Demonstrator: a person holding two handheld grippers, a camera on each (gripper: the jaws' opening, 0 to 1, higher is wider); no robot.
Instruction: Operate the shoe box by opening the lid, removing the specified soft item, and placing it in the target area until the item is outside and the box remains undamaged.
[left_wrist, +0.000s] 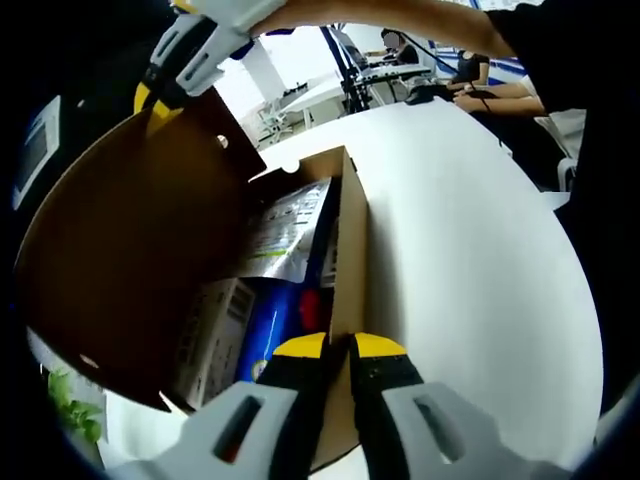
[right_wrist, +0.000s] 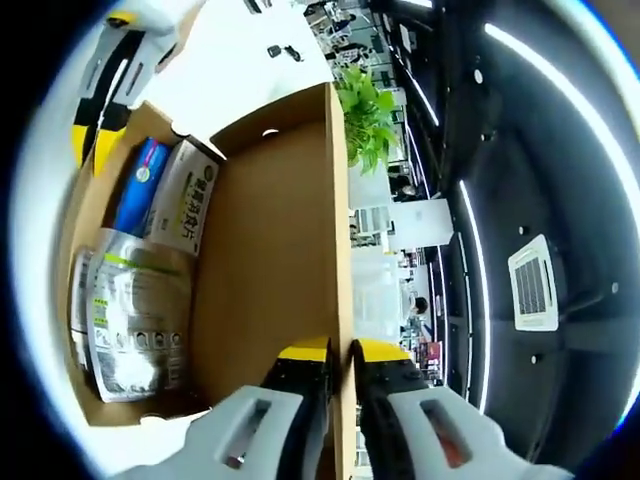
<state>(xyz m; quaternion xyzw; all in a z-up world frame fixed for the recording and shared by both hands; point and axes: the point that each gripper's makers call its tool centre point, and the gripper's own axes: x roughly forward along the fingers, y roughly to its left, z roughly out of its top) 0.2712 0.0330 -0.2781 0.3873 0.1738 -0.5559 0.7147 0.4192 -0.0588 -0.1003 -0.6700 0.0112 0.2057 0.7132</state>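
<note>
Now each hand-held gripper (left_wrist: 338, 350) (right_wrist: 340, 352) pinches a box (left_wrist: 349, 240) edge.

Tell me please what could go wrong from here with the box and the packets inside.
1. The right tool pinches the edge of the raised lid; pulling it back further could crease or tear the cardboard.
2. The left tool clamps the thin box wall; a hard squeeze might dent it.
3. Both tools are busy, so letting go to reach the silver packet may let the lid fall shut.
</note>
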